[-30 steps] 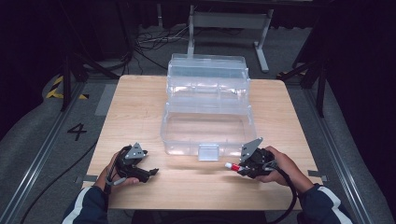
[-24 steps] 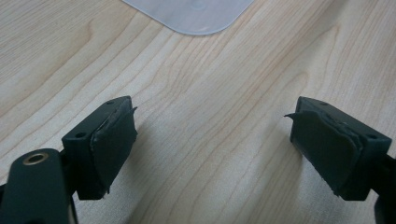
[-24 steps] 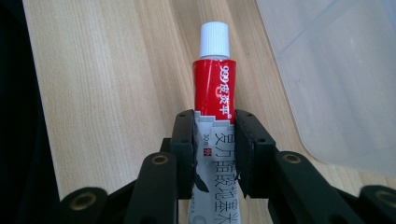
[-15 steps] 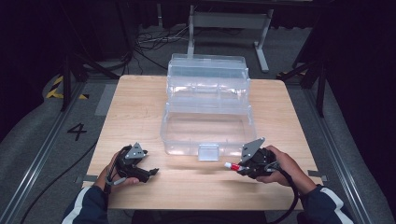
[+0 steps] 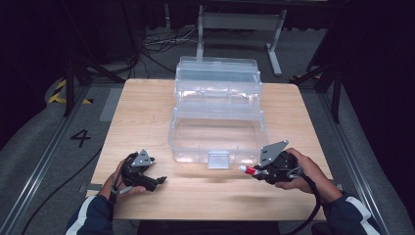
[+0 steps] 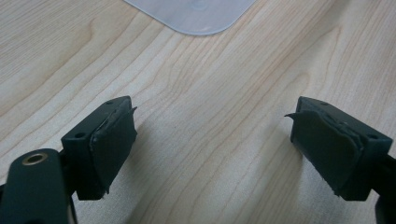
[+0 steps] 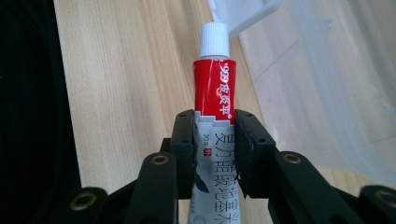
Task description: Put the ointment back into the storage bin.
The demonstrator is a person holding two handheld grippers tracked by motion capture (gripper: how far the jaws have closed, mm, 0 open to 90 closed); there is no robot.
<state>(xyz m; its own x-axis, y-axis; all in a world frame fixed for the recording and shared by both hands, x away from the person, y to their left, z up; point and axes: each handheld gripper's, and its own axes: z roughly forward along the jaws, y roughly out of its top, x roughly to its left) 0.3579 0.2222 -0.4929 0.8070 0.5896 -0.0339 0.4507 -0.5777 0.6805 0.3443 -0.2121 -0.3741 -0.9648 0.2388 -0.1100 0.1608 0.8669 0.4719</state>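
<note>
While a red-and-white tube (image 7: 215, 88) is pinched about its middle by the right gripper (image 5: 254, 170), its white cap (image 7: 214, 41) is pointed out past the jaw tips toward the clear box (image 5: 218, 142). The tube is held above the table (image 5: 147, 112), just in front of the box's near right corner, with the hand (image 5: 299, 171) behind it. Judged from its crimped body, the tube is light and soft; it would be dented or made to ooze by a hard squeeze, and its glossy skin could slip. The stiffer shoulder below the cap, or the flat printed body where it is now taken, is judged the safest hold.

The box is seen open, its tiers stepped back toward the far edge, with the deep bottom compartment nearest and apparently empty. Its thin front wall and latch (image 5: 219, 159) are the edges to be cleared if the tube is to be lowered inside; ample room is offered above the rim.

The left gripper (image 5: 157, 180) is rested low on the table near the front left, well apart from the box, its jaws spread wide with nothing between the pads (image 6: 112, 140). Bare wood is left open between the two grippers.
</note>
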